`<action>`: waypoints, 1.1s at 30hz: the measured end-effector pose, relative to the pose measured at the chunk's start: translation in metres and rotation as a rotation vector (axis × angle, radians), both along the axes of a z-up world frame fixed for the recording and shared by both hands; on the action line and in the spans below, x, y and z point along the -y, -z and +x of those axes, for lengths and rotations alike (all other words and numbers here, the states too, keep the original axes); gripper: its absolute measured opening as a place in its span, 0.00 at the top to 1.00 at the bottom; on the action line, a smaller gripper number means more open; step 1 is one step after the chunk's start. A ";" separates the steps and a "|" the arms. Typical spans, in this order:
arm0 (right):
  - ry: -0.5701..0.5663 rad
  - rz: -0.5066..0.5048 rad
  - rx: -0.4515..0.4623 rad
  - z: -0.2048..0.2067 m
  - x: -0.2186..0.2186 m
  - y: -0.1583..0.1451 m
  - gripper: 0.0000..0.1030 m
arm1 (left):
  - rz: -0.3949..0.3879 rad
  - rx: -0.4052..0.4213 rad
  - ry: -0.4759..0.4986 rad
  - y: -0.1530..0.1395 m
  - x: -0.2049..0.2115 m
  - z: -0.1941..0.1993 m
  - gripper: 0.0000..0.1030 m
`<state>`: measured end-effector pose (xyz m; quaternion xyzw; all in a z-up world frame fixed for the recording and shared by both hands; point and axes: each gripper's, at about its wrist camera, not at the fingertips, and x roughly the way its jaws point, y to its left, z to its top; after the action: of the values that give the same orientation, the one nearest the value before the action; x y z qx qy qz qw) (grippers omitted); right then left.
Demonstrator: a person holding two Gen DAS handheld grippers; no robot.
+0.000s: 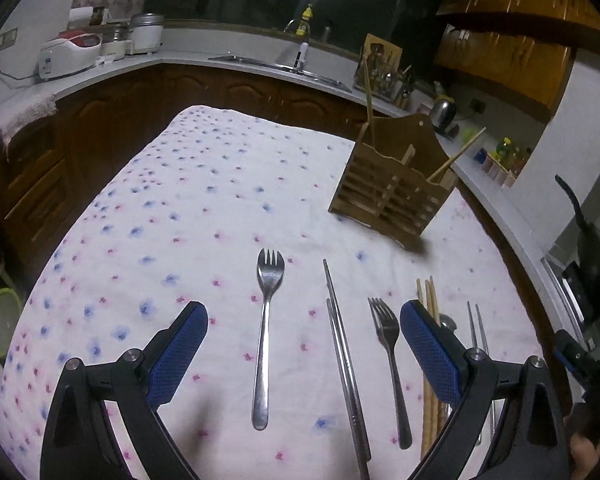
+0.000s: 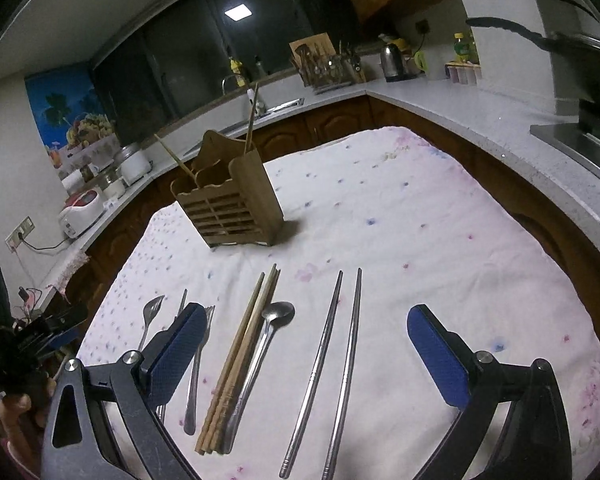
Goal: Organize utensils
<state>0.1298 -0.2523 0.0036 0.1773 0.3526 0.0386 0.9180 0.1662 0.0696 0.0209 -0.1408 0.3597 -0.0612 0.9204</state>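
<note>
Both tongs, left point(image 1: 303, 354) and right point(image 2: 306, 354), gaped wide and empty over slim, probably slippery steel chopsticks point(image 2: 332, 368), best pinched mid-shaft.

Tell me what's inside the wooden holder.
Two wooden chopsticks stick up out of the holder, one per end compartment, both leaning. Its slatted front hides their lower ends and anything lying low inside.

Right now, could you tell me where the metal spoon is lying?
In the right wrist view the metal spoon lies on the tablecloth, right beside the wooden chopsticks, with the steel chopsticks further right.
</note>
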 end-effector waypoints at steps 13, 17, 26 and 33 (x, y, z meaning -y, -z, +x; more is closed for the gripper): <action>-0.018 -0.020 -0.049 0.024 -0.004 0.012 0.03 | 0.058 -0.061 0.025 0.014 0.021 0.037 0.07; -0.040 -0.036 -0.068 0.037 -0.010 0.017 0.13 | 0.100 -0.100 0.056 0.021 0.035 0.059 0.13; -0.142 0.045 -0.161 0.086 -0.029 0.038 0.57 | 0.121 -0.212 0.146 0.038 0.057 0.121 0.46; -0.188 0.090 -0.238 0.129 -0.046 0.061 0.69 | 0.139 -0.285 0.181 0.058 0.065 0.156 0.58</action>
<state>0.2592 -0.2062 -0.0575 0.1876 0.4720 0.1189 0.8531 0.3226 0.0042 -0.0373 -0.0510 0.5009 -0.0981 0.8584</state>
